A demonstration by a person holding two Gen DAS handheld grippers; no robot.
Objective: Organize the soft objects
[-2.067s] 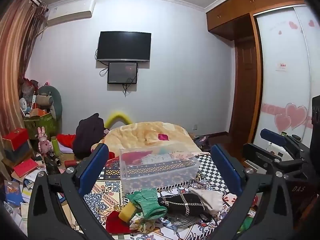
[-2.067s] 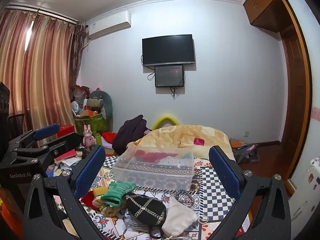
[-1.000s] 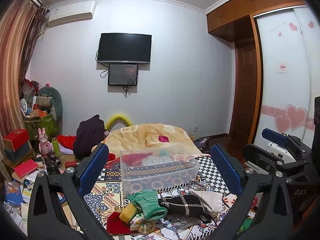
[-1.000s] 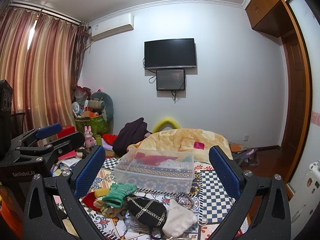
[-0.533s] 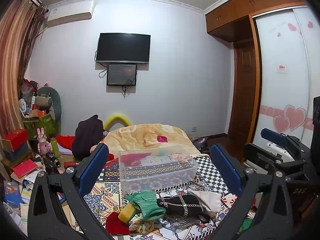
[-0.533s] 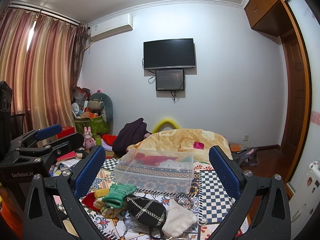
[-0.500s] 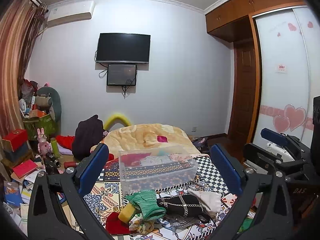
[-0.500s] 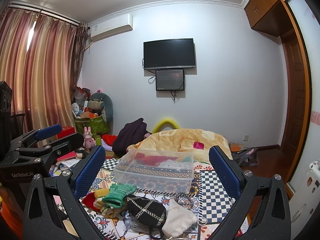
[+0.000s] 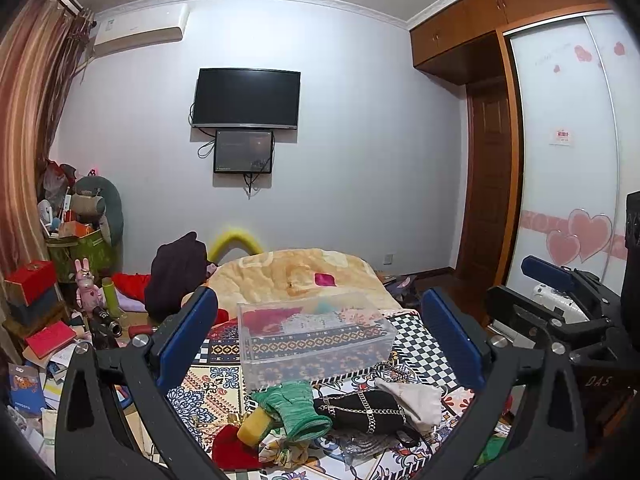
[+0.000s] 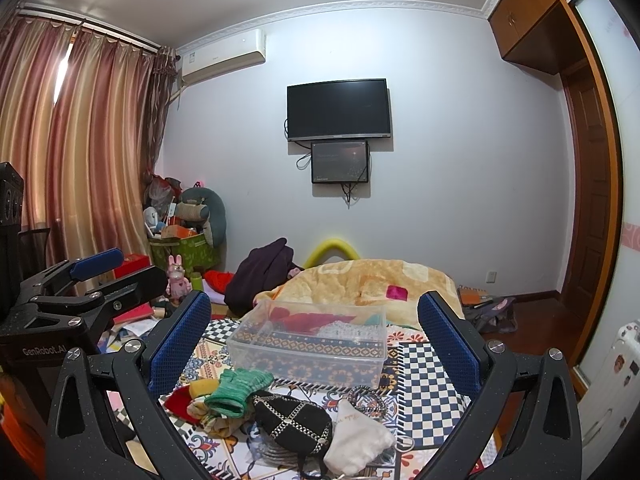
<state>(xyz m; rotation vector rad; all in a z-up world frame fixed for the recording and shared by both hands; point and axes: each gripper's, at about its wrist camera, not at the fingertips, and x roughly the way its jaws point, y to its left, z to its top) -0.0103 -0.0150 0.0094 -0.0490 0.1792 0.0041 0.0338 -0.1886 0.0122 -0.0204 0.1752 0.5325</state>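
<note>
Patterned bedspread [image 9: 208, 384], cluttered bedroom, wall TV [image 10: 338, 109]

The clear plastic box [image 9: 316, 344] blurs its contents into red and pale shapes, the red item [image 9: 232, 450] and yellow item [image 9: 253, 428] lie mostly buried under the green knit glove [image 9: 296, 408], and the small wall screen [image 10: 340, 161] shows text too small to read.

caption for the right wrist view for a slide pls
Open right gripper facing a clear bin and a pile of soft items: green glove, black cap, white pouch.
</note>
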